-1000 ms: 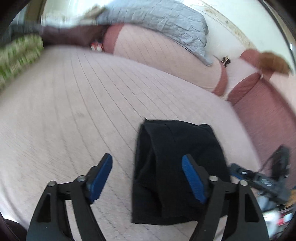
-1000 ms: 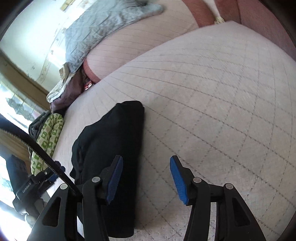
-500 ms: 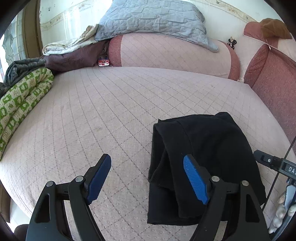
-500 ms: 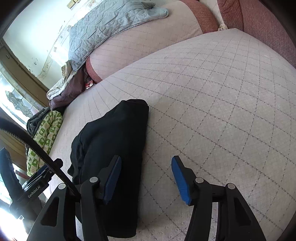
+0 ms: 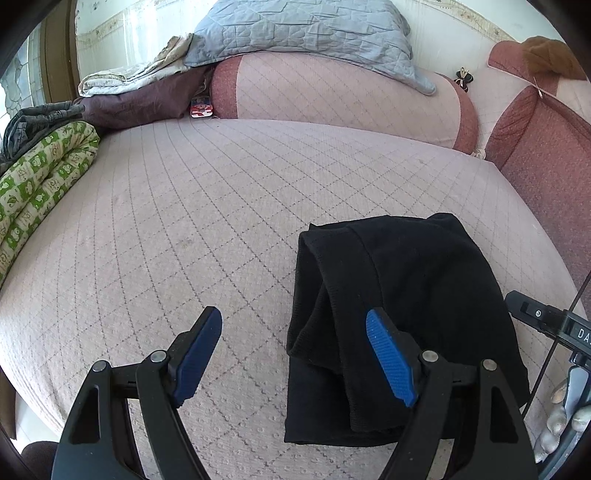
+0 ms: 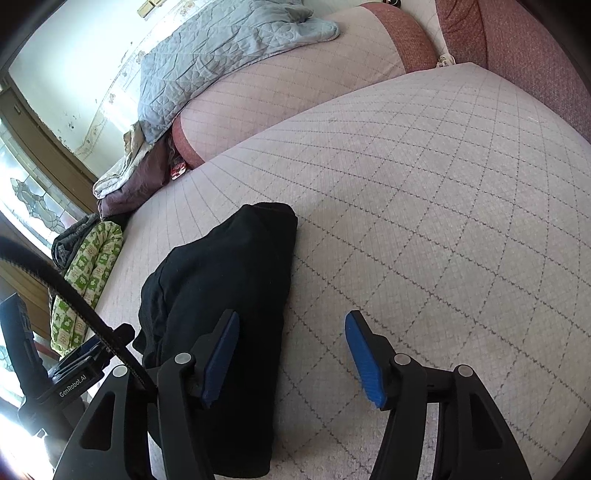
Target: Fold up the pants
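The black pants (image 5: 399, 306) lie folded into a compact bundle on the pink quilted bed (image 5: 207, 206). My left gripper (image 5: 295, 354) is open and empty, above the bed just left of the bundle, its right finger over the bundle's near edge. In the right wrist view the pants (image 6: 221, 288) lie at lower left. My right gripper (image 6: 291, 358) is open and empty, its left finger over the bundle's right edge and its right finger over bare bed (image 6: 443, 206).
A pink bolster (image 5: 332, 99) with a grey quilted pillow (image 5: 306, 33) lies across the head of the bed. A green patterned quilt (image 5: 40, 177) and dark folded clothes (image 5: 125, 99) sit along the left side. Red cushions (image 5: 535, 140) stand at right.
The left gripper swung from a tilted, blurred view to a level one and drew back slightly. The right gripper also drew back a little. The pants have not moved.
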The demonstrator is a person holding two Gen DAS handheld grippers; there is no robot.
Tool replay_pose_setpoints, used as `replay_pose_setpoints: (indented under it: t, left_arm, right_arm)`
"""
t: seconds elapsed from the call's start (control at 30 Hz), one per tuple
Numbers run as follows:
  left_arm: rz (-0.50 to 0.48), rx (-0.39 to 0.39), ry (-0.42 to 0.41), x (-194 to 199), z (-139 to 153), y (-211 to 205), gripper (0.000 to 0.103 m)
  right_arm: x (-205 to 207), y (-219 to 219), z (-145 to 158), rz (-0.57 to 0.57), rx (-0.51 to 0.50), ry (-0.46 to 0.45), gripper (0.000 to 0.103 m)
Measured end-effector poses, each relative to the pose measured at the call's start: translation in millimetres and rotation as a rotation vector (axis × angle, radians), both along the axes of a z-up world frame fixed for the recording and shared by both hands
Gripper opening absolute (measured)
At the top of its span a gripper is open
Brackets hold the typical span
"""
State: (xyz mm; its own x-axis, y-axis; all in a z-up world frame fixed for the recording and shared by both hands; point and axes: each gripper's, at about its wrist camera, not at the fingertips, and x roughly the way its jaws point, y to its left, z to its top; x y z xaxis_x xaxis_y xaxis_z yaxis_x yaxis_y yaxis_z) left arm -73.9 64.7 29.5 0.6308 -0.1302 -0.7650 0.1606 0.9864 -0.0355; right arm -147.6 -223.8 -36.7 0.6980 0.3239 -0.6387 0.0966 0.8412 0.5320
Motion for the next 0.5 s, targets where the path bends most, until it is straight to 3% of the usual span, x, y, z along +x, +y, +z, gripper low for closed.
replay_pose_setpoints:
  t: [0.5]
  left_arm:
    - [-0.007, -0.041, 0.033, 0.9, -1.7, 2.5, 0.08]
  right_arm:
    - [-0.7, -5.4, 0.5, -0.011, -0.002, -0.004, 0.065]
